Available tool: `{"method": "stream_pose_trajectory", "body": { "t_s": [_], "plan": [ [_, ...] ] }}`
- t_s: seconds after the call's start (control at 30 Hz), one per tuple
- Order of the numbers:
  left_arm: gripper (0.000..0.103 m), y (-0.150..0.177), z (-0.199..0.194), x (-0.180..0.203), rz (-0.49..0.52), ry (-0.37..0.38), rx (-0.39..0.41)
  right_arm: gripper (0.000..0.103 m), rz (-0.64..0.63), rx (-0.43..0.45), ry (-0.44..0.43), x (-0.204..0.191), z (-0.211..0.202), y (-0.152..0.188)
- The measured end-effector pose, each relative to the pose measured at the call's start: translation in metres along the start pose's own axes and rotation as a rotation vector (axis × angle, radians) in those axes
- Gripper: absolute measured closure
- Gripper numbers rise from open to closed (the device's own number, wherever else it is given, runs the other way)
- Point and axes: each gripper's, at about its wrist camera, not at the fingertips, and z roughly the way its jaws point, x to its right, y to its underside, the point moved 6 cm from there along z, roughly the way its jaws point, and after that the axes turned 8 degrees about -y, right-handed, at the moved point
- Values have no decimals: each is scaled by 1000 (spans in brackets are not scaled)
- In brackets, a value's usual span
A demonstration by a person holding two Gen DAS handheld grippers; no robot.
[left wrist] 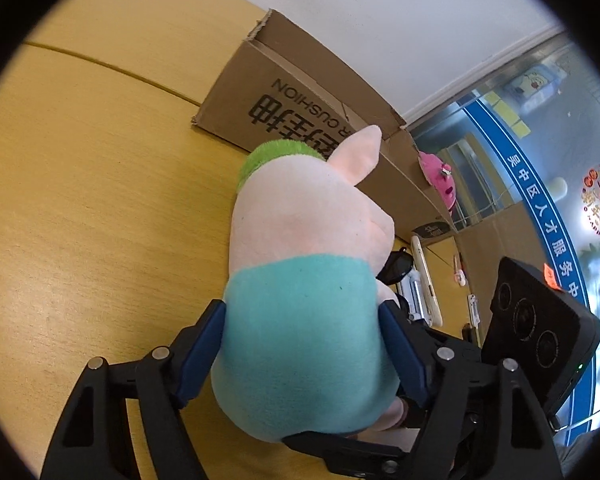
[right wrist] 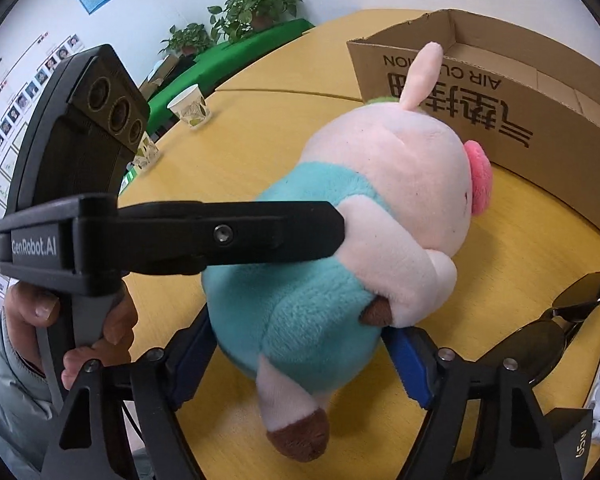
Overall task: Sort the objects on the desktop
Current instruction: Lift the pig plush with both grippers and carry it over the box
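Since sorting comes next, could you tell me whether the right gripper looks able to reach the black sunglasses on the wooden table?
Probably not yet: the right gripper has the pink and teal plush pig between its blue pads. The black sunglasses lie unobstructed just beside it.

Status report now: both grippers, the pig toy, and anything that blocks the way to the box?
Left gripper and right gripper both shut on pig toy. Toy on table, before open box. Sunglasses beside it; way to box clear.
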Motion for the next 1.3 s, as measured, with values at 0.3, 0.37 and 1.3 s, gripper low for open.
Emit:
{"method": "stream_pose_trajectory", "body": {
  "t_s": [0.3, 0.37, 1.3],
  "plan": [
    [28, 5, -2, 24, 85, -47, 20, 34, -24, -1, 14, 0, -3, 9],
    [29, 5, -7, 30, 100, -49, 36, 37, -27, 12, 0, -1, -8, 10],
    [30, -184, -213, 254, 679, 51, 715, 38, -476, 626, 263, -81, -285, -176]
  ]
}}
